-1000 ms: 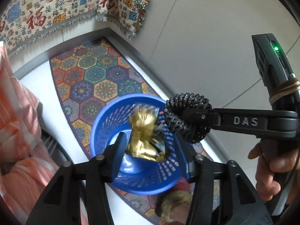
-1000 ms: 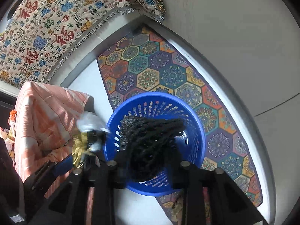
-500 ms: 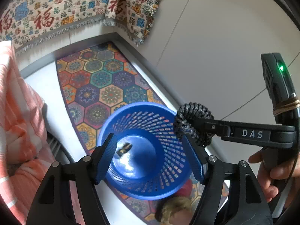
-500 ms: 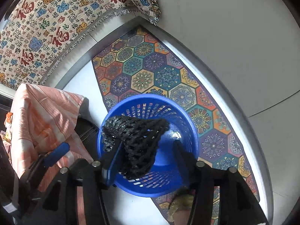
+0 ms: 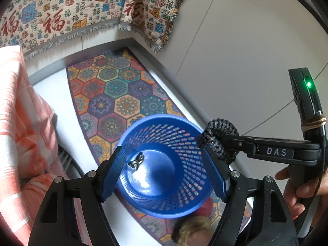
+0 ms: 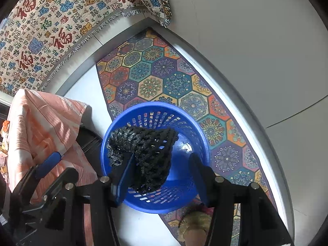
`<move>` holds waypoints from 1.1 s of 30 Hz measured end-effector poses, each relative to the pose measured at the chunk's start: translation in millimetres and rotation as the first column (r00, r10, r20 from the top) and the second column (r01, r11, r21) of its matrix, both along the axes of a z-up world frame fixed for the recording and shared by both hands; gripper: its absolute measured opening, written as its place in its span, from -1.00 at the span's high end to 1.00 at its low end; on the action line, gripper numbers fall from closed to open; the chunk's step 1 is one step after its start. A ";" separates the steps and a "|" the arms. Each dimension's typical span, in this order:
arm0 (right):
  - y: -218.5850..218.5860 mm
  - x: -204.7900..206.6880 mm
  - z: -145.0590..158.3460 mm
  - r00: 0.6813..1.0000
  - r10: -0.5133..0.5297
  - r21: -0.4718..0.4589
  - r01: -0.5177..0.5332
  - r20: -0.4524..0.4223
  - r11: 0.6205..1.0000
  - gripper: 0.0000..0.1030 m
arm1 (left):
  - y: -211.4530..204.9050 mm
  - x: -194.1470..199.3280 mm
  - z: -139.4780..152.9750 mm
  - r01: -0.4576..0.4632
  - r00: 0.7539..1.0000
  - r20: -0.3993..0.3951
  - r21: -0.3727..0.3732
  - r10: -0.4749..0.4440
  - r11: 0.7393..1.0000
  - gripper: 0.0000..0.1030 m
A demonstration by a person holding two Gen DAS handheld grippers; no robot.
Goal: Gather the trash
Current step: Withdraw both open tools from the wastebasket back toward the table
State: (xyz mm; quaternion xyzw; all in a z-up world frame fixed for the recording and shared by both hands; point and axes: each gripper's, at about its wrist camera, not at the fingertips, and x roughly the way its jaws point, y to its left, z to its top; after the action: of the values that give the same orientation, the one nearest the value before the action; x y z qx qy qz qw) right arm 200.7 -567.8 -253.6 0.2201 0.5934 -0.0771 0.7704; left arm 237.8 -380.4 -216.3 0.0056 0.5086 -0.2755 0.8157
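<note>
Underfoot, hexagon-patterned rug (image 6: 164, 75) beneath blue basket (image 6: 155, 110), grey walls (image 6: 256, 41) around.

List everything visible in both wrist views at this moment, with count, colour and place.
basket: one, blue, on the rug
wrapper: one, gold and dark, in the basket
black net: one, hanging off the right gripper's finger above the basket
rug: one, multicoloured hexagons, on the floor
patterned cloth: one, cream, red and blue
orange striped cloth: one, left
left gripper: open, empty
right gripper: open
hand: one
</note>
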 end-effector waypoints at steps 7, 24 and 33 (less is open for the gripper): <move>10.6 3.7 5.3 0.998 0.058 -0.017 -0.058 0.005 0.998 -0.15 | 1.6 2.5 -2.2 -0.017 1.000 -0.001 0.004 0.017 1.000 -0.51; 52.2 -18.8 106.6 0.936 0.138 -0.248 -0.058 0.323 0.967 -0.16 | 99.4 -56.2 106.7 -0.068 0.989 0.121 -0.090 0.079 0.994 -0.69; 190.2 -67.8 181.9 0.721 0.358 -0.307 -0.209 0.593 0.928 -0.28 | 264.3 -110.1 114.8 -0.260 0.948 0.211 0.079 0.239 0.962 -0.74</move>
State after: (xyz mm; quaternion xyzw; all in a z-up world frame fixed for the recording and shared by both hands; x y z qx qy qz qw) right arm 132.9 -377.6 -71.7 0.0529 0.3096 0.0573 0.9477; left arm 127.7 -116.1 -101.5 0.0122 0.4346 -0.1408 0.8895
